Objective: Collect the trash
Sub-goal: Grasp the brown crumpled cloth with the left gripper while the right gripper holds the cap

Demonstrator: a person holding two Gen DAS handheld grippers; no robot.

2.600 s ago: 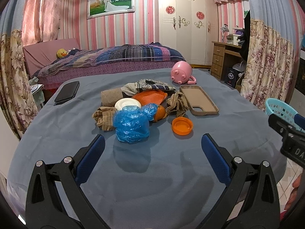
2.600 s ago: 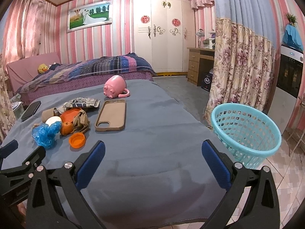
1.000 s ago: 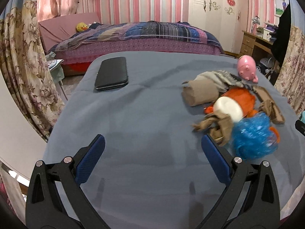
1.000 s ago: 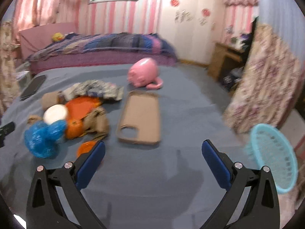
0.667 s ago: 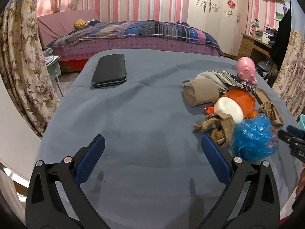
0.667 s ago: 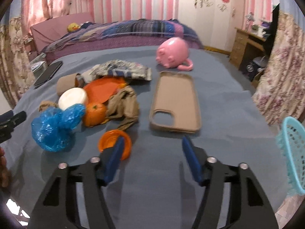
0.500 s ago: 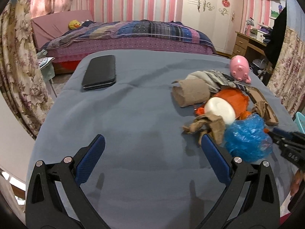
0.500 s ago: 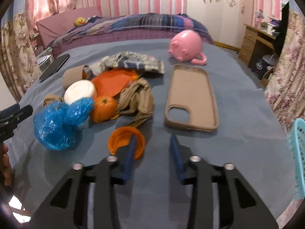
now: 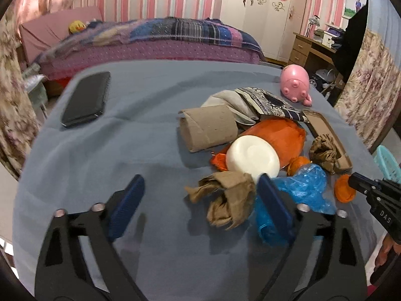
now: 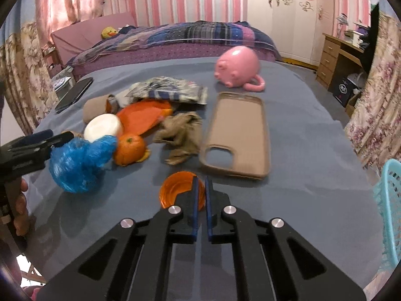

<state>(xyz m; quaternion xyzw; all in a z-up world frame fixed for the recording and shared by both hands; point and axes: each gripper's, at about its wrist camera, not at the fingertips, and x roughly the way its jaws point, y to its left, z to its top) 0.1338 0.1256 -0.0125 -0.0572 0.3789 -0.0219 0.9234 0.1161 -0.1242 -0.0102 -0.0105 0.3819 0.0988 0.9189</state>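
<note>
Blue-grey cloth covers the surface (image 9: 140, 115), and the rubbish lies heaped toward its middle: a cardboard tube (image 9: 208, 128), an orange bag (image 9: 283, 135), a white lid (image 9: 252, 159), two wads of brown paper, a crumpled blue bag (image 10: 80, 161), a tangerine (image 10: 129, 149) and a patterned wrapper (image 10: 170, 91). The right claw (image 10: 201, 183) has its jaws drawn almost together on the near rim of the orange cap (image 10: 175, 190); the rim sits between the pads, and I judge this a pinch grip chosen because the cap is shallow and lies open side up, leaving only its wall to seize. The left claw (image 9: 198, 198) is wide apart and closing, with the nearer wad of brown paper (image 9: 225, 195) between its jaws but not yet pressed; its right pad stands against the edge of the blue bag, so the bag may be caught along with the paper. Both claws point downward at the heap, each working its own side, which keeps them from crossing. The turquoise basket (image 10: 389, 205) stands beside the surface on the right, below its edge, the likely destination for the cap. A black phone (image 9: 86, 99), a tan phone case (image 10: 238, 135) and a pink pig mug (image 10: 236, 66) lie apart from the heap and appear not to be rubbish. Nothing visible has reached the basket yet.
</note>
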